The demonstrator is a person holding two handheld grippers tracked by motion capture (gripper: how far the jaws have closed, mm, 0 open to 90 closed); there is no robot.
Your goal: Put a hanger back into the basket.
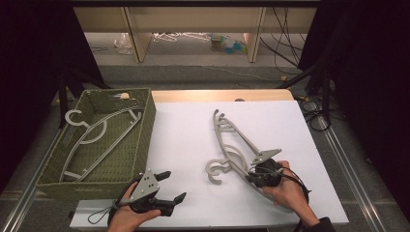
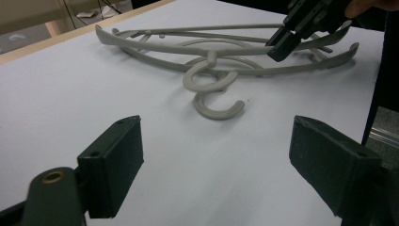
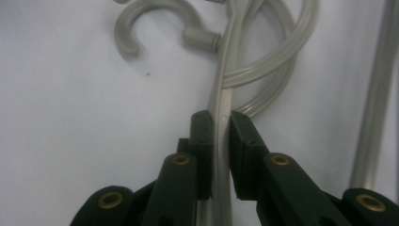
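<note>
**Right jaws clamped on grey hanger arm, left jaws spread and empty**

Pile of pale grey plastic clothes hangers (image 1: 232,145) lies on the white table top (image 1: 183,140), right of centre, hooks curling toward the person's left. Looks like two hangers overlapping, count hard to tell from the tangle.

Right gripper (image 3: 221,123) is pressed onto one thin curved arm of the top hanger (image 3: 225,89): the arm runs straight up between the two black pads, both pads touching it, one on each side. Grip point sits on the arm below the neck; the open hook (image 3: 150,21) lies beyond and to the left of the jaw tips in the right gripper view. High view puts this gripper (image 1: 261,175) at the near end of the pile, hand wrapped around it.

Left gripper (image 1: 171,186) rests near the front table edge, well apart from the hangers, jaws spread wide with nothing between them. In the left gripper view the hooks (image 2: 214,89) lie ahead, centred between the two pads (image 2: 113,165) but far past them.

Olive woven basket (image 1: 145,125) at table left holds more grey hangers (image 1: 96,137).
</note>
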